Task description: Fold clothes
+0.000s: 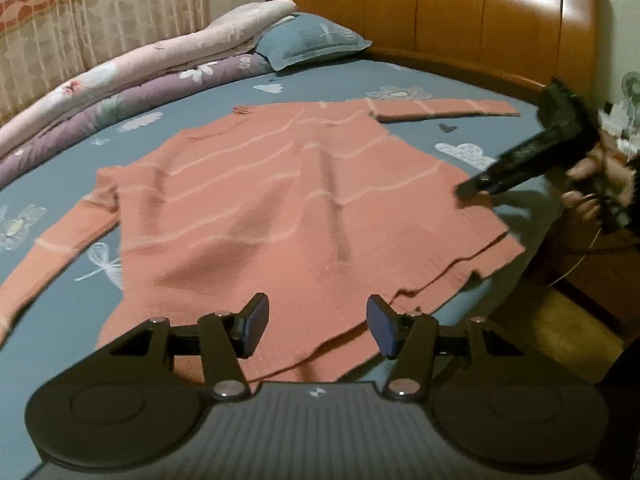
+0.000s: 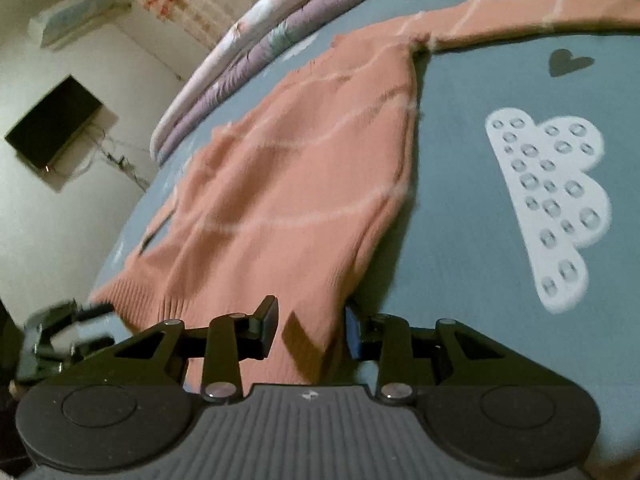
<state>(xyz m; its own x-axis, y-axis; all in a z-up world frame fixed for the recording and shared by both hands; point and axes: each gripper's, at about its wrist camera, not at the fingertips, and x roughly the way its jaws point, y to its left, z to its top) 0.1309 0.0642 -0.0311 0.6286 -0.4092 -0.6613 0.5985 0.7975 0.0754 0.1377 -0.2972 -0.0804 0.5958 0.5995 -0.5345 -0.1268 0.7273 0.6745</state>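
Although the pink sweater (image 1: pixel 304 208) lies spread flat on the blue bedsheet (image 1: pixel 360 76), hem toward the foot of the bed and both sleeves stretched out sideways, neither gripper holds it. The left gripper (image 1: pixel 318 326) hovers over the hem with its jaws apart and empty; the right gripper (image 2: pixel 310 330) stands parted at the hem's other corner, cloth between its 2 pads but seemingly unpinched. The likely risk is closing on only 1 layer, or on sheet along with knit, so the hem lifts unevenly and the fold skews. A loose knit could also slip from a shallow bite.
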